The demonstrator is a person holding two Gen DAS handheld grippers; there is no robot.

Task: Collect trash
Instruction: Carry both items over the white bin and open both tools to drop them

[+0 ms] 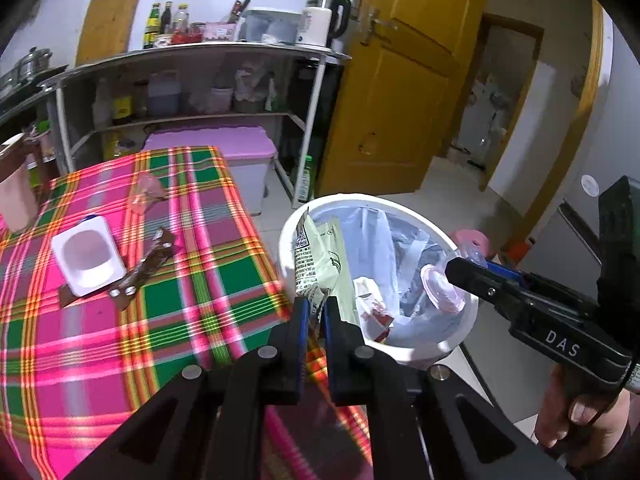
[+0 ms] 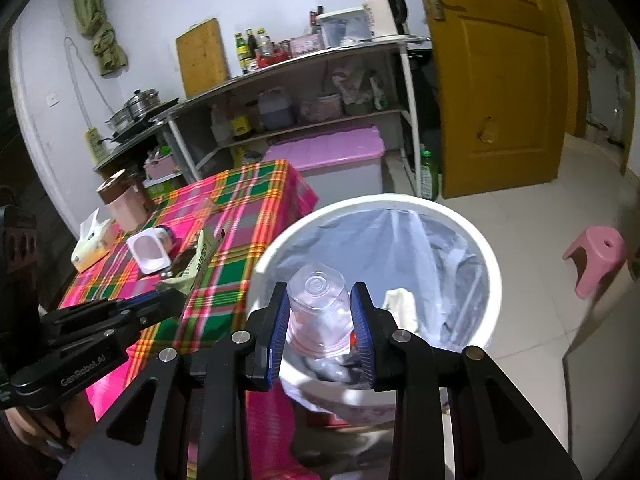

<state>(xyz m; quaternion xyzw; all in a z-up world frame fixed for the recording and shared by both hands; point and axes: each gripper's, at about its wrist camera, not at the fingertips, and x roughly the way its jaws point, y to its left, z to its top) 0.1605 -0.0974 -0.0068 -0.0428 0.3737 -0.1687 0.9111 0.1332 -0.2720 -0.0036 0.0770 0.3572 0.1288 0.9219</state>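
Pinching a wrapper point(image 1: 316, 268) and a clear cup point(image 2: 318, 312), both jaws hang over the bin point(image 2: 494, 280) beside the table point(image 1: 120, 320).

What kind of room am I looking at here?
Most likely a home kitchen. A metal shelf holds sauce bottles and an electric kettle, steamer pots sit on a stove, and a table with a plaid cloth stands beside a lined trash bin.
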